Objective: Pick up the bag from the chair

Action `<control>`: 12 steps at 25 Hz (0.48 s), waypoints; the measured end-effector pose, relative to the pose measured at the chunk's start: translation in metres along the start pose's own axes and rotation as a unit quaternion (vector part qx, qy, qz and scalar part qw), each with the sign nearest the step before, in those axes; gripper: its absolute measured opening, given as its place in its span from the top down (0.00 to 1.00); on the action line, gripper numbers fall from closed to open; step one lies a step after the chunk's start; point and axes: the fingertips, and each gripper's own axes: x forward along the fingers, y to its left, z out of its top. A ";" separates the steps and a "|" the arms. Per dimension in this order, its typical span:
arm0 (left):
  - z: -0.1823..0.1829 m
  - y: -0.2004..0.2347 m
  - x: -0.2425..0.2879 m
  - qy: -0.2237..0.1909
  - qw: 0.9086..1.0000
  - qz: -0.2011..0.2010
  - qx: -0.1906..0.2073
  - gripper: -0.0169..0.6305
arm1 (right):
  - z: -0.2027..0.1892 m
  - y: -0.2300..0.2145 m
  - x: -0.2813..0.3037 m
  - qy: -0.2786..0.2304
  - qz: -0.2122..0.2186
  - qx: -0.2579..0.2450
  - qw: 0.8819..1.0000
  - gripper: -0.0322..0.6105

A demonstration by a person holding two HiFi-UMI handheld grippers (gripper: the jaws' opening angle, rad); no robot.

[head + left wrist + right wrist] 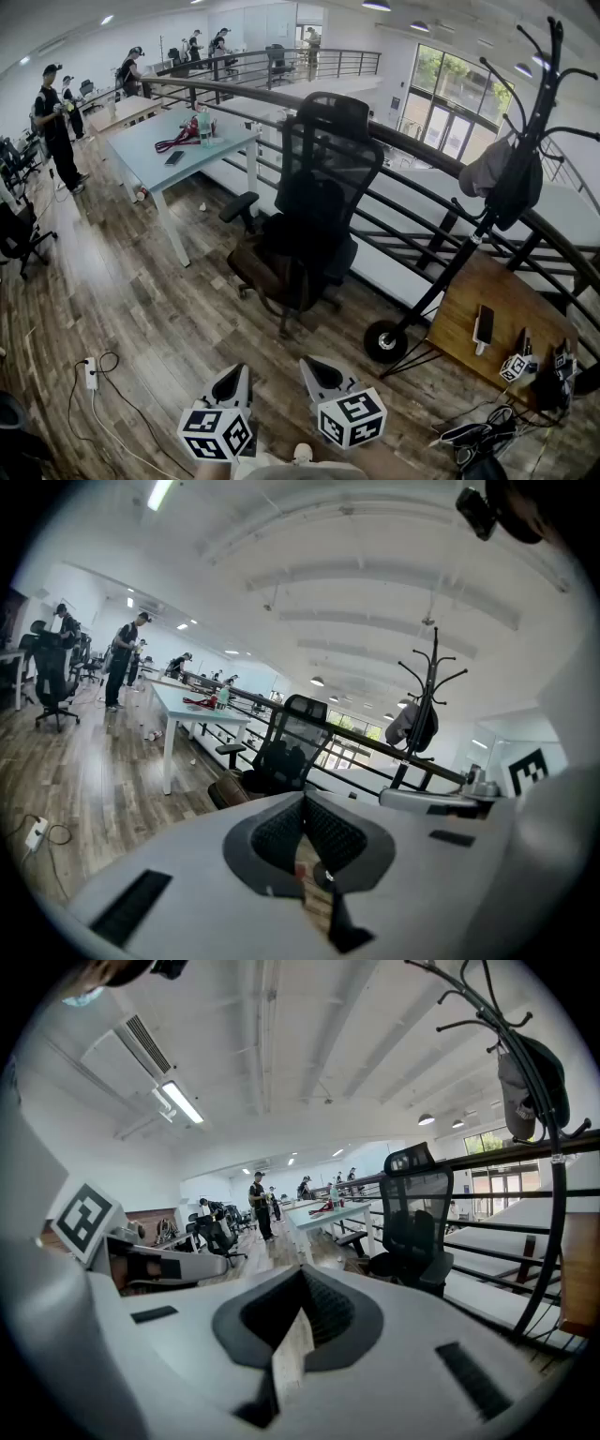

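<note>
Short of the black mesh office chair [323, 178], left claw [302, 801] and right claw [301, 1277] ride pinched shut, empty: its brown soft bag [267, 272] lies beyond reach.

The chair [323, 178] is black mesh, the bag [269, 272] on it brown. The left gripper [244, 368] and right gripper [307, 361] are white with black-and-white marker cubes. The floor [141, 309] is grey-brown wood grain.

One brown bag [267, 274], one mesh chair [328, 150], one coat stand [442, 272], two grippers [240, 370] [311, 363].
</note>
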 end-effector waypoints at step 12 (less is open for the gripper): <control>-0.004 0.004 -0.019 0.008 1.000 0.020 0.000 0.97 | 0.007 0.019 -0.012 -0.006 0.021 -0.018 1.000 0.95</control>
